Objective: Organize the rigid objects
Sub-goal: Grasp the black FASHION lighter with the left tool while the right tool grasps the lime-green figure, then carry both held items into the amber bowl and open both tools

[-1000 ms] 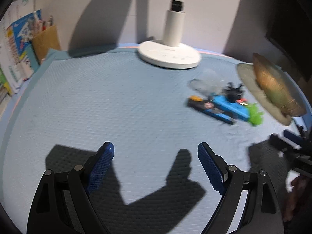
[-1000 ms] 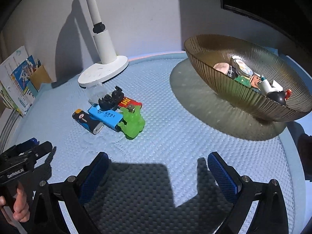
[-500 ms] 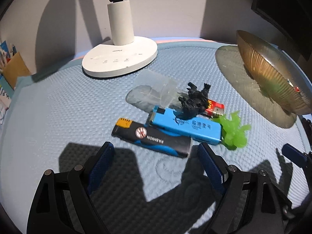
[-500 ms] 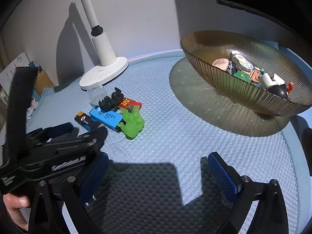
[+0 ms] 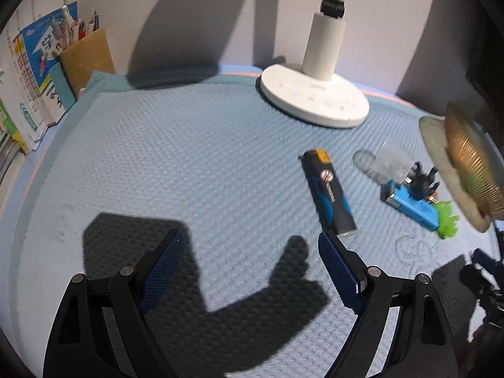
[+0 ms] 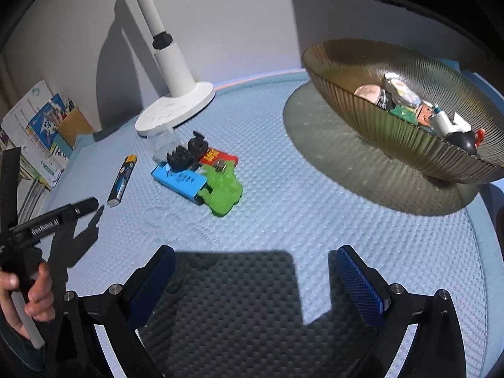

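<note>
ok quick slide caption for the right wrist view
Open right gripper over the blue mat, facing a toy pile, a lone lighter and a filled bowl.

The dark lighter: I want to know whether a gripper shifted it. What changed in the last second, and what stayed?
The dark lighter slid away from the pile and turned, now lying apart from the blue lighter. The left gripper swept in to it and drew back, open and empty. The other pile items, the bowl, the lamp and the open right gripper stayed put.

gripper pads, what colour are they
Blue, with a fine textured grid; clearest on the left gripper in the left wrist view.
</note>
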`<state>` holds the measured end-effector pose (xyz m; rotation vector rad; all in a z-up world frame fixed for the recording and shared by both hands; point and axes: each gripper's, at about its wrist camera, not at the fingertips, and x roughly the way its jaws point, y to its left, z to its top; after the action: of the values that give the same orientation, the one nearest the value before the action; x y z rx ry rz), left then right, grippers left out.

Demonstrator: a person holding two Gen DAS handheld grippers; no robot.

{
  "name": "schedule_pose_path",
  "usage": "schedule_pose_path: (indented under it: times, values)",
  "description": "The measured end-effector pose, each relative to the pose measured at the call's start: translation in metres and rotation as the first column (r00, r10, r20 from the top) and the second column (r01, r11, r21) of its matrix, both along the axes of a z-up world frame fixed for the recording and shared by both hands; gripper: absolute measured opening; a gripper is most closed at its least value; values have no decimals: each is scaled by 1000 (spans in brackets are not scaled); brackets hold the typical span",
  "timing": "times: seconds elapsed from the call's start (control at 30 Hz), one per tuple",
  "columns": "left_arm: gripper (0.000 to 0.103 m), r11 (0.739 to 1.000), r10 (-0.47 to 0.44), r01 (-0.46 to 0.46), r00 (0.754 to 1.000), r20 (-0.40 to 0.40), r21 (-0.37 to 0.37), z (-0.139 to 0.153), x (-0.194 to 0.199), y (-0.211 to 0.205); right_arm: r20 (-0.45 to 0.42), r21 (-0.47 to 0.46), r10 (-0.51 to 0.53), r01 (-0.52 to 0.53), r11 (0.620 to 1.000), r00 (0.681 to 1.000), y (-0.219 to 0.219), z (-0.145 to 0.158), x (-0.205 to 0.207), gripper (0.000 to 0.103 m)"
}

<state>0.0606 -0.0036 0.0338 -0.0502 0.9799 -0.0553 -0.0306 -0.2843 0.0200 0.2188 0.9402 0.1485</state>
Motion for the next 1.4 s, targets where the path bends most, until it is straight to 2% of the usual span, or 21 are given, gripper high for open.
schedule_pose_path:
  times: [0.07,0.13,0.3,0.33,0.37,0.43,0.47,0.53,0.57,0.6,0.63,0.67,0.73,0.87,1.17,1.4]
  values:
    - [86,998,-53,53,999,12,-31,5,4,-6,-15,28,38,-37,999,999,3,6,1,101]
    - [86,994,-100,101,995,15,-36,8,10,-22,-34,-5,54,-55,999,998,8,13,8,101]
    - [86,988,-153,153,988,1,5,0,27,-56,-54,-88,104,-109,990,993,20,16,34,100]
    - [85,988,-157,157,988,-2,10,-2,29,-60,-55,-113,102,-108,988,993,22,13,39,95]
    - [84,987,-161,161,987,-7,13,-5,31,-62,-56,-124,107,-113,986,993,24,10,46,84]
    - [80,986,-165,165,986,-17,21,-9,34,-66,-70,-97,126,-133,986,989,26,2,55,71]
    - [79,986,-166,167,986,-17,30,-12,39,-66,-74,-92,126,-132,987,989,27,-1,58,70]
    - [70,984,-167,166,986,3,65,-13,37,-69,-49,-126,115,-121,985,992,30,-3,61,66]
    - [67,983,-173,172,985,12,72,-13,35,-70,-34,-137,120,-123,983,992,32,-2,61,60]
    - [56,982,-176,174,984,19,70,-12,35,-71,-21,-144,127,-129,981,992,34,-1,62,55]
    - [43,982,-177,175,984,27,69,-11,35,-71,-8,-147,139,-139,979,990,37,0,62,46]
    - [38,981,-184,182,982,32,67,-10,34,-71,-6,-149,144,-143,978,990,38,1,63,39]
    - [21,979,-193,190,980,45,73,-9,32,-73,-5,-169,150,-148,974,989,42,0,62,34]
    - [20,979,-176,166,982,74,119,-6,20,-74,8,-185,141,-138,973,990,43,3,54,33]
    - [20,981,-172,158,976,132,115,20,-31,-71,64,-133,79,-70,989,995,33,31,4,33]
    - [20,977,-199,184,969,144,108,21,-62,-78,56,-163,72,-62,985,996,39,25,-23,33]
